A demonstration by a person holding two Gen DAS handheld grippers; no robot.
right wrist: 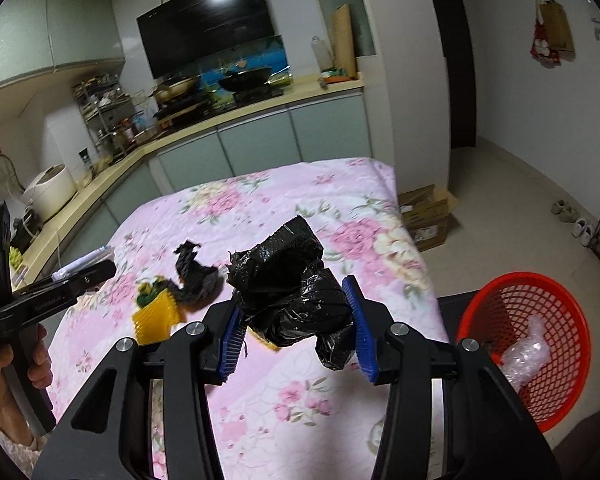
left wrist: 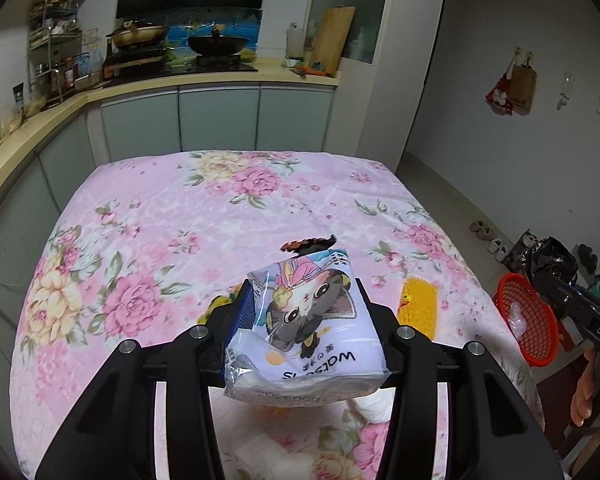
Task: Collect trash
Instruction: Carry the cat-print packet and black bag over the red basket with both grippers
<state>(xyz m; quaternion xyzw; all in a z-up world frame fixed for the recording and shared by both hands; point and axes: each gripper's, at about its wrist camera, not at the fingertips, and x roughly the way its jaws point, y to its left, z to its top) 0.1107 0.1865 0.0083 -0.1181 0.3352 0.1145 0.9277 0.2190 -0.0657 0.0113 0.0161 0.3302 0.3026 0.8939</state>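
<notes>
A table covered by a pink flowered cloth (left wrist: 160, 216) fills the middle of both views, with a kitchen counter (left wrist: 220, 76) running behind it. Off the table's right edge stands a red mesh basket (right wrist: 540, 320) with a lump of clear plastic wrap (right wrist: 528, 356) inside. The right gripper (right wrist: 296, 320) is clenched on a crumpled black plastic bag (right wrist: 292, 280), its blue pads pressing the bag from both sides above the cloth. The left gripper (left wrist: 304, 312) is clamped on a white tissue packet (left wrist: 308, 320) printed with a cartoon cat, lifted clear of the table. On the cloth lie a yellow ridged piece (right wrist: 156, 316) and, just beside it, a small black scrap (right wrist: 192, 276). A hand (right wrist: 4, 364) grips the left gripper's handle.
</notes>
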